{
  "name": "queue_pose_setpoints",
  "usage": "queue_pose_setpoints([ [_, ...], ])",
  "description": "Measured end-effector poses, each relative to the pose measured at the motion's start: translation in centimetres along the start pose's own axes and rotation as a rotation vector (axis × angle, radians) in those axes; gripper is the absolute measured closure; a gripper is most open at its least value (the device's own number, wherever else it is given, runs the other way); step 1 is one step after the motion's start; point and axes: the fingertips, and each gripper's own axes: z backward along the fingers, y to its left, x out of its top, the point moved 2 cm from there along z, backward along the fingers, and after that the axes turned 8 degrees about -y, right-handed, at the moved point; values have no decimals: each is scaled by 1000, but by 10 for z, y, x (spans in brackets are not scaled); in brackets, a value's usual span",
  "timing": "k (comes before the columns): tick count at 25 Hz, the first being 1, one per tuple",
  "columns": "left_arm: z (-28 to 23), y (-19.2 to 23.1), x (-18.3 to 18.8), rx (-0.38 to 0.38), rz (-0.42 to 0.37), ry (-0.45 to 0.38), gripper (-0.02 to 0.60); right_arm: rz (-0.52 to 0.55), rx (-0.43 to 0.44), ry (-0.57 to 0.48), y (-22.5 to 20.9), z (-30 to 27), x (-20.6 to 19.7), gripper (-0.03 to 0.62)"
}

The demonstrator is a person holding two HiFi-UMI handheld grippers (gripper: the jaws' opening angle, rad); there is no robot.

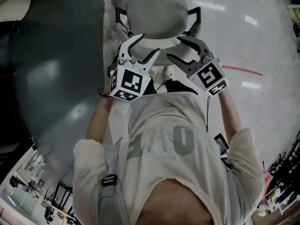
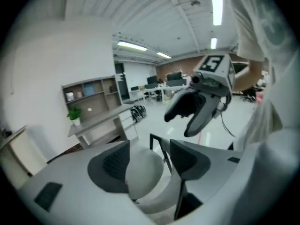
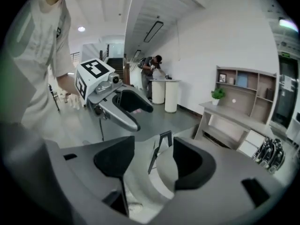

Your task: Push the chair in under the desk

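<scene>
A light grey office chair stands in front of me, its seat [image 1: 157, 15] farthest and its curved backrest [image 1: 159, 55] nearest, with black armrests [image 1: 194, 13] at the sides. My left gripper [image 1: 147, 45] and right gripper [image 1: 176, 48] hover side by side over the backrest's top edge, both open and holding nothing. In the left gripper view the chair's back [image 2: 143, 172] shows between the spread jaws, and the right gripper [image 2: 197, 111] hangs beyond. In the right gripper view the chair [image 3: 166, 170] lies between the jaws. Whether either touches the chair I cannot tell.
A wooden desk with a shelf unit [image 2: 93, 121] and a small plant [image 3: 217, 95] stands by the white wall. A red line [image 1: 243, 70] marks the shiny floor to the right. A person [image 3: 152, 64] stands at a far counter. My shoes [image 1: 161, 71] are just behind the chair.
</scene>
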Motion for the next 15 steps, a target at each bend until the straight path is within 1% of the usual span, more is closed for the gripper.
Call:
queue_pose_setpoints([
  [1, -5, -12, -12, -74, -64, 53, 316, 21, 26, 46, 4, -3, -11, 344],
  [3, -11, -37, -38, -221, -175, 156, 307, 59, 79, 147, 15, -6, -36, 336],
  [5, -13, -58, -61, -350, -252, 239, 299, 96, 140, 240, 28, -9, -58, 336],
  [6, -14, -66, -70, -397, -280, 268, 299, 114, 170, 280, 34, -10, -68, 336],
  [7, -15, -72, -78, -433, -300, 289, 299, 130, 200, 314, 39, -12, -78, 336],
  [9, -20, -79, -90, -481, -314, 321, 299, 159, 254, 373, 47, -15, -95, 336],
  [12, -28, -86, -106, -528, -331, 368, 301, 193, 319, 441, 54, -22, -118, 336],
  [15, -33, -92, -121, -565, -365, 426, 301, 228, 368, 492, 62, -29, -137, 336],
])
